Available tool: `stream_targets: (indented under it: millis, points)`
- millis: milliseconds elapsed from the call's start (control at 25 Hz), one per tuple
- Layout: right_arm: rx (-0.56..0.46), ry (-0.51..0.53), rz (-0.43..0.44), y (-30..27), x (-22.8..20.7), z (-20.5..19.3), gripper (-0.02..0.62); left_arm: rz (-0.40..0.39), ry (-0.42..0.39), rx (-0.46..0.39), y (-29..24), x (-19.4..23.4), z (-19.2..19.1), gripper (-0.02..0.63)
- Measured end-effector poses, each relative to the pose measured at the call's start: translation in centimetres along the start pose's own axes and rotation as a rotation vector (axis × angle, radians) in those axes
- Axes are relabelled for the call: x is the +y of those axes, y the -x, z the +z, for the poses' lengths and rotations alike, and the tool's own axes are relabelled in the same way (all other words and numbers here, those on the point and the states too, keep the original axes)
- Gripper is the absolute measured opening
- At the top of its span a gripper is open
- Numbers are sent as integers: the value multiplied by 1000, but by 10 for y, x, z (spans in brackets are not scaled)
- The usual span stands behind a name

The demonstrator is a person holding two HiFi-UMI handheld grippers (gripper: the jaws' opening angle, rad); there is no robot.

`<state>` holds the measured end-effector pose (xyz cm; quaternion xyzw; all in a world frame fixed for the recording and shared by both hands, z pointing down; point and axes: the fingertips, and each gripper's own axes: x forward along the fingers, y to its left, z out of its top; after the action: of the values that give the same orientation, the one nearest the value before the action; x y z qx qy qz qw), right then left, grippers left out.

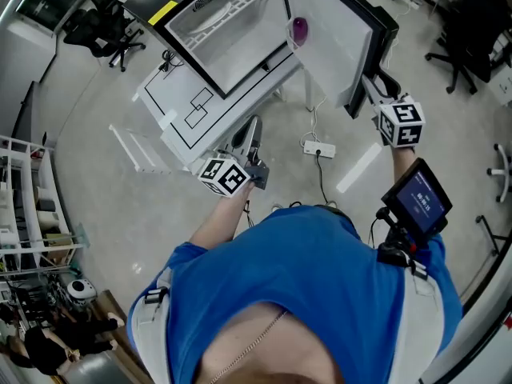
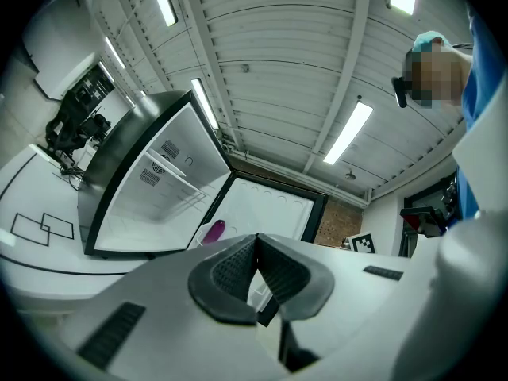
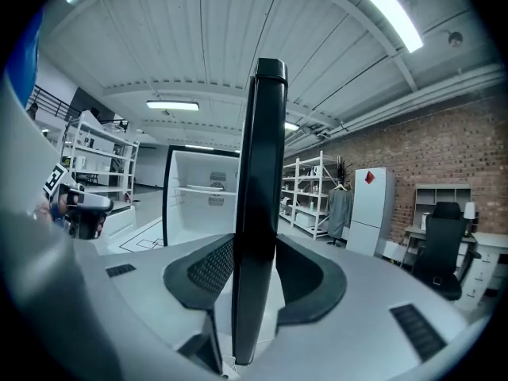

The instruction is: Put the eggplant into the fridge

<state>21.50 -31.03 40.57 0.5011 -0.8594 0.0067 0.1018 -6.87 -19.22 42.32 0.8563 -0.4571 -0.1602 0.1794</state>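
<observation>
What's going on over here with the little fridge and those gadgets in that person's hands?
A person works at a small fridge with a hand-held gripper in each hand. The fridge door stands wide open. The right hand-held gripper is clamped on the door's outer edge. The left hand-held gripper is shut and empty, held in front of the fridge. The purple eggplant already sits on the inside of the door, so closing the door looks like the next move, though that is a guess.

Eggplant (image 1: 299,29): purple, glossy; sits on the inner side of the door (image 1: 336,38), near the hinge; fridge (image 1: 232,30) open, interior white, frame dark.
</observation>
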Motion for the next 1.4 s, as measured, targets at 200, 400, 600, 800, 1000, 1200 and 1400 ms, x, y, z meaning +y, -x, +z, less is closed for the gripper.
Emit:
stream_targets:
  millis: [200,400,600,800,1000,1200,1400]
  points:
    - [10,21,20,-6,37,7,164,-10,6,0,11,16,10,9]
    - [6,29,45,-17,79,12,166,-13,6,-7,27,42,25,9]
    - [13,37,35,-39,139,15,167,-29,6,-19,60,88,46,9]
    - [14,39,18,-44,153,15,181,-37,2,-24,65,96,49,8]
    - [13,33,27,-45,164,29,181,-22,4,-27,74,96,62,9]
    - [23,58,77,-51,188,40,181,1,10,-40,86,99,72,9]
    - [21,75,131,-73,229,47,181,23,13,-58,108,117,79,9]
